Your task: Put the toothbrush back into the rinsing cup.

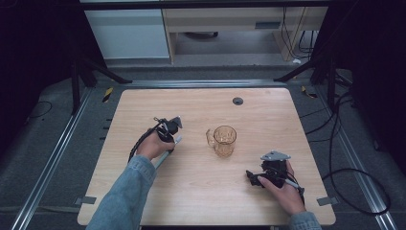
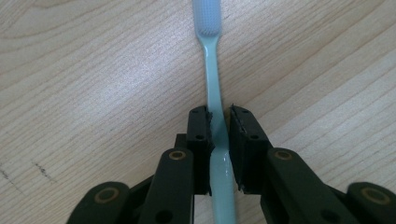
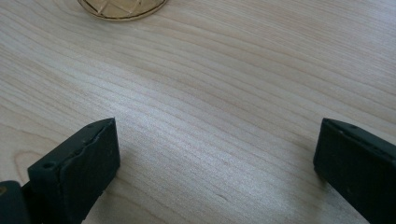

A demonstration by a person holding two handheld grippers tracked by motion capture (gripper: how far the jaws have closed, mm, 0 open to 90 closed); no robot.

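Observation:
A pale green toothbrush [image 2: 211, 70] lies along the wooden table [image 1: 201, 105], its white bristle head at the far end in the left gripper view. My left gripper [image 2: 219, 116] is shut on its handle, both pads pressing the sides. In the high view the left gripper [image 1: 168, 136] sits at the table's left-centre, with the toothbrush [image 1: 162, 158] running under the hand. An amber glass mug [image 1: 224, 140] stands upright in the middle, handle to the left. My right gripper [image 1: 253, 178] rests near the front right, and in its own view the right gripper [image 3: 215, 140] is open wide over bare wood.
The mug's patterned base [image 3: 121, 7] shows at the top of the right gripper view. A small dark round grommet [image 1: 238, 101] sits near the table's far edge. Black frame legs and cables stand on the floor around the table.

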